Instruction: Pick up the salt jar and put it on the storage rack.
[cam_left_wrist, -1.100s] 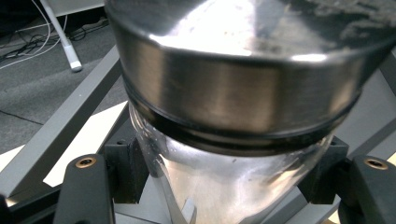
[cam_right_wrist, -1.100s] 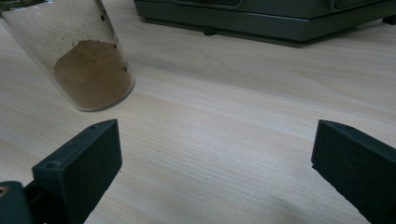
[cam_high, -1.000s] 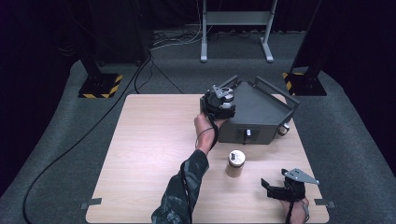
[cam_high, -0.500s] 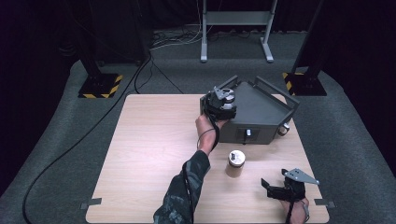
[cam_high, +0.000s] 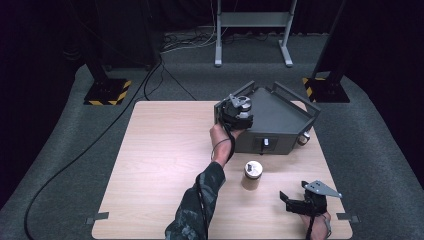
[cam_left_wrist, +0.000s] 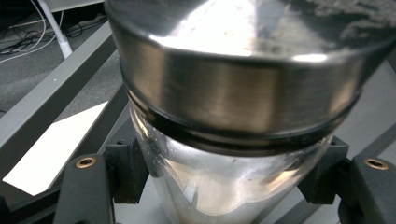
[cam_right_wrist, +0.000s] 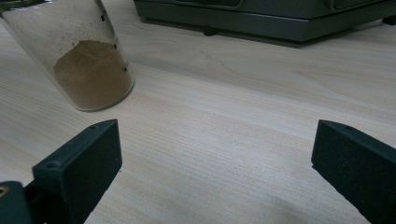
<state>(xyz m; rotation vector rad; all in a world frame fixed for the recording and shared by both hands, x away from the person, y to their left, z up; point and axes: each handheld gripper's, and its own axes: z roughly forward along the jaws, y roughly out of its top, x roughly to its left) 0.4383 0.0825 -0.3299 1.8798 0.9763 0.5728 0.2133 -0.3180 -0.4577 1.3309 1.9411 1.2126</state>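
Dark grey carpet surrounds a pale wooden bench (cam_high: 165, 165), with 2 black stands on yellow-striped bases and a metal frame behind it. From the high view, the left claw (cam_high: 237, 111) sits at the near-left corner of a grey metal tray box (cam_high: 280, 117) on the bench's far side, the person's camouflage sleeve (cam_high: 200, 200) reaching up to it. Between both claws, nearer the right one, a jar of brown powder (cam_high: 253, 175) stands upright on the bench. The right claw (cam_high: 304, 200) rests near the bench's front edge, well apart from the box.

Left gripper view: the left claw is clenched on a clear glass jar (cam_left_wrist: 215, 182), its pads pressing the glass from both sides just below a wide brushed-metal lid (cam_left_wrist: 233, 88). Grey rails of the tray box run behind it.

Right gripper view: the right claw (cam_right_wrist: 212, 163) is released, its jaws spread wide with bare bench between them. The powder jar (cam_right_wrist: 88, 60) stands ahead and to the left of the claw, apart from it; the tray box's front wall (cam_right_wrist: 261, 21) lies farther ahead.
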